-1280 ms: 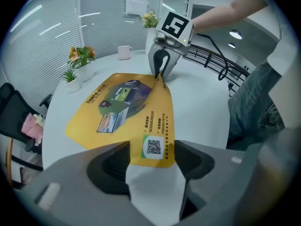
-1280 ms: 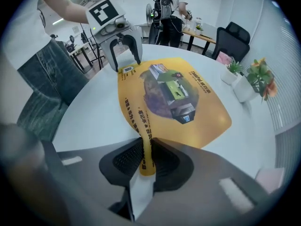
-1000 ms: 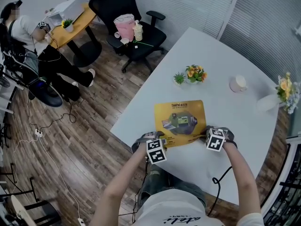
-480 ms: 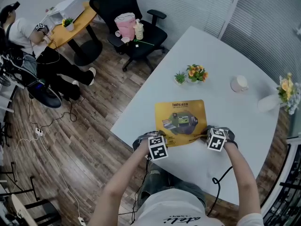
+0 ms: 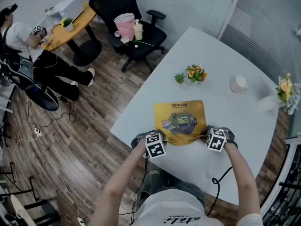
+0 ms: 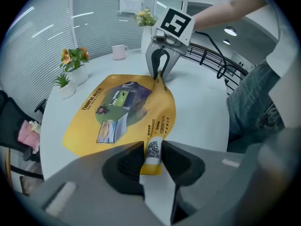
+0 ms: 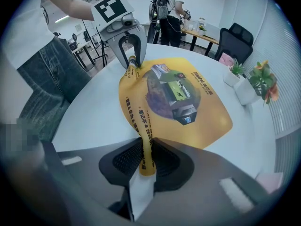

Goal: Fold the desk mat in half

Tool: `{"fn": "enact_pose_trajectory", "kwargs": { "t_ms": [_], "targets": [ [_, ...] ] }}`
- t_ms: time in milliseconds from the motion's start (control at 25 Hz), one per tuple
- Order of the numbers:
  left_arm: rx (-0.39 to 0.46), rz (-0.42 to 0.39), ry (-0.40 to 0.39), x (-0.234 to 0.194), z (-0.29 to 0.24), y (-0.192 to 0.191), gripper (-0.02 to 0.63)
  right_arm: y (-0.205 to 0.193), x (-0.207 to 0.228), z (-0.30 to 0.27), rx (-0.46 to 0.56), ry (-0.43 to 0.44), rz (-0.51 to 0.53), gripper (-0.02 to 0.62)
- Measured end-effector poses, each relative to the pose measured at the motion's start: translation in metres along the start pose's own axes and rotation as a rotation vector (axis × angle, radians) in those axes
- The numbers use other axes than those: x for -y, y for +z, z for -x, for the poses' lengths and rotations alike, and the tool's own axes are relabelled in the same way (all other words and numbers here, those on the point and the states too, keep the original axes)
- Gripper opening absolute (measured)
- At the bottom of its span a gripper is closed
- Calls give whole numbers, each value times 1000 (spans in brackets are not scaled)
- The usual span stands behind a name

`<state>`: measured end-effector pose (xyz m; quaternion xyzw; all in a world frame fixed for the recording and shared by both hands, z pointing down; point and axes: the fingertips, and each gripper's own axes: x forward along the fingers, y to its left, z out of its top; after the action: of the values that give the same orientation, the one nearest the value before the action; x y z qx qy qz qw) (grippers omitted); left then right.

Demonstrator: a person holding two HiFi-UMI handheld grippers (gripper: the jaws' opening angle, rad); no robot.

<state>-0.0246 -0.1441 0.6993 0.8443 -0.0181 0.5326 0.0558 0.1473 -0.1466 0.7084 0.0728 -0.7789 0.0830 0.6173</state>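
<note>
A yellow desk mat (image 5: 180, 121) with a printed picture lies on the white table (image 5: 221, 79) close to its near edge. My left gripper (image 5: 153, 140) is shut on the mat's near left corner. In the left gripper view the mat (image 6: 127, 107) runs away from the pinched corner at my left gripper (image 6: 153, 157), and the other gripper (image 6: 162, 62) holds the far corner. My right gripper (image 5: 212, 136) is shut on the near right corner; in the right gripper view the mat (image 7: 174, 93) rises from my right gripper (image 7: 145, 159). The near edge is lifted slightly off the table.
Behind the mat stand two small potted plants (image 5: 190, 75), a white mug (image 5: 238, 84) and a vase of flowers (image 5: 284, 94). A black office chair (image 5: 127, 22) with items on it stands past the table. A seated person (image 5: 28, 46) is at a far desk.
Almost nothing has changed; my left gripper shifted slightly along the mat's near left corner. Both grippers keep their hold on the mat.
</note>
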Motion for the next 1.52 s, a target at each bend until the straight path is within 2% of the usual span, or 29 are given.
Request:
{"fn": "enact_pose_trajectory", "kwargs": {
  "t_ms": [240,360,480,1040,1520],
  "targets": [
    [48,21,-30,-7,20,12,105,4,12,18,62,-12,-18,87],
    [89,48,22,-25,34,16,68,12,29,30,108,-52,-43,84],
    [112,84,40,-41,40,20,68,19,47,38,126,-100,-50,86],
    [119,131,94,-92,39,19,68,36,99,34,164,-226,-117,89],
    [91,141,173,-134,29,17,72,41,136,22,164,-284,-160,92]
  ]
}}
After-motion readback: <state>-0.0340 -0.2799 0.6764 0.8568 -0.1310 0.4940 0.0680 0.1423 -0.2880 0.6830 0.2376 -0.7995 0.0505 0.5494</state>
